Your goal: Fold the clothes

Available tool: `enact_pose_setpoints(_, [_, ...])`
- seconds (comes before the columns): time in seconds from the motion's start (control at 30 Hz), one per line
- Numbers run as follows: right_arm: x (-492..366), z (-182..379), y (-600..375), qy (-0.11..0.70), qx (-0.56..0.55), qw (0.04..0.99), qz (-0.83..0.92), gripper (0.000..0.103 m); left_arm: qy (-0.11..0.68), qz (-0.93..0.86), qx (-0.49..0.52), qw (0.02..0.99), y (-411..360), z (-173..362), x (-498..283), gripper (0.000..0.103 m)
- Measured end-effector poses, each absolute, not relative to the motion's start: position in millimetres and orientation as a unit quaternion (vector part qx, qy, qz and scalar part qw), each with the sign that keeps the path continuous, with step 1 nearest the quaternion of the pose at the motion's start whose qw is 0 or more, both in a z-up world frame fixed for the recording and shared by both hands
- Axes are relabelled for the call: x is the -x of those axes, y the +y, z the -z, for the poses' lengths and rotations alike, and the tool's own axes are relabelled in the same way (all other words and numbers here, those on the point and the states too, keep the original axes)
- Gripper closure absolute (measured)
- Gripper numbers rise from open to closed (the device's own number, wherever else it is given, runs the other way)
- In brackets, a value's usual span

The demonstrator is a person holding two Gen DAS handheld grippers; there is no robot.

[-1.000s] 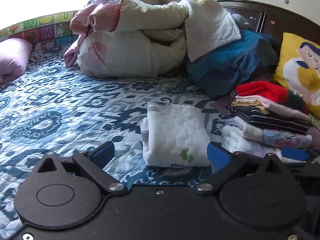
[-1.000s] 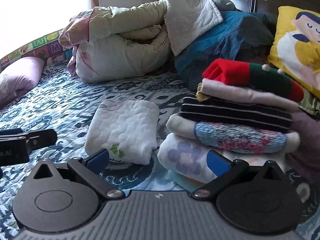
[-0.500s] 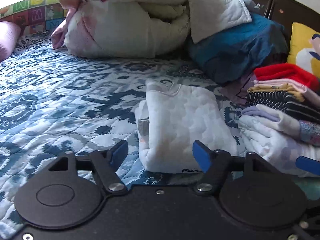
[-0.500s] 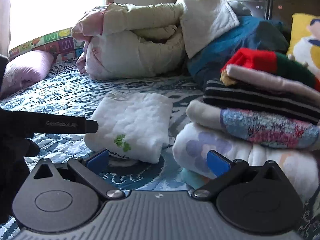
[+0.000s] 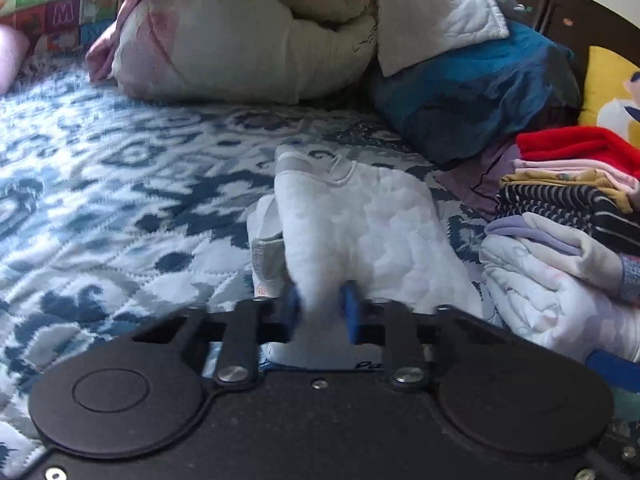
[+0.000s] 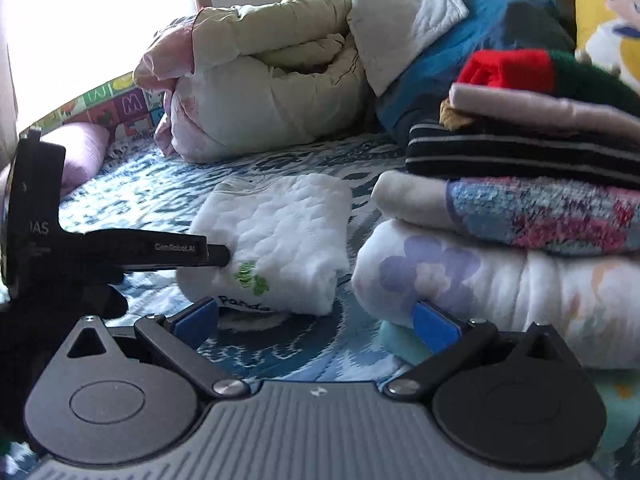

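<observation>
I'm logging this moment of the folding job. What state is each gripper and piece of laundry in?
left gripper: jaws just closed, shut on the white garment's near edge.
right gripper: open, nothing between its fingers.
white garment: folded, lying on the bed.
clothes stack: folded, piled beside the garment.
duvet: bundled at the far side.

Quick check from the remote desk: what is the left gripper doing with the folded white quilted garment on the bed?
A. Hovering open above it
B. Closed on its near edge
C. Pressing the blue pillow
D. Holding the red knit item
B: the left gripper has just been closing, and its blue pads pinch the near edge of the folded white quilted garment.
</observation>
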State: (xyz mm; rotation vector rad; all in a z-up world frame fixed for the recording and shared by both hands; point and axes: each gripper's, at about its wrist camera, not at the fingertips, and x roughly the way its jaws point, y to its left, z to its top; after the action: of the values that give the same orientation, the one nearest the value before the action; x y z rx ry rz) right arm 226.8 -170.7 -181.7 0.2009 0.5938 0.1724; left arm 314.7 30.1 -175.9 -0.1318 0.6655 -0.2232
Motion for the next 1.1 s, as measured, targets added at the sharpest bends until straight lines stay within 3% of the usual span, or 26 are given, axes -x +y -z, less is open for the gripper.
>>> enact_pose_setpoints(0.23, [-225,178,-179,0.293,-0.148,0.939,-0.101,0.000,0.312,0.106,0.051,0.943,46,155,-261,0.092])
enact_pose_setpoints(0.57, [-214,173,-169,0.319,-0.257,0.886,-0.217,0.000,0.291,0.041,-0.025,0.956,101,119,-109,0.092])
enact_pose_setpoints(0.83, [-152,167,-109,0.372,-0.245,0.844,-0.298,0.000,0.286,-0.019,-0.019,0.958,174,71,4,0.093])
enact_pose_setpoints(1.1, [-56,172,-47,0.438,-0.198,0.799,-0.361,0.000,0.312,-0.074,0.015,0.947,229,79,118,0.093])
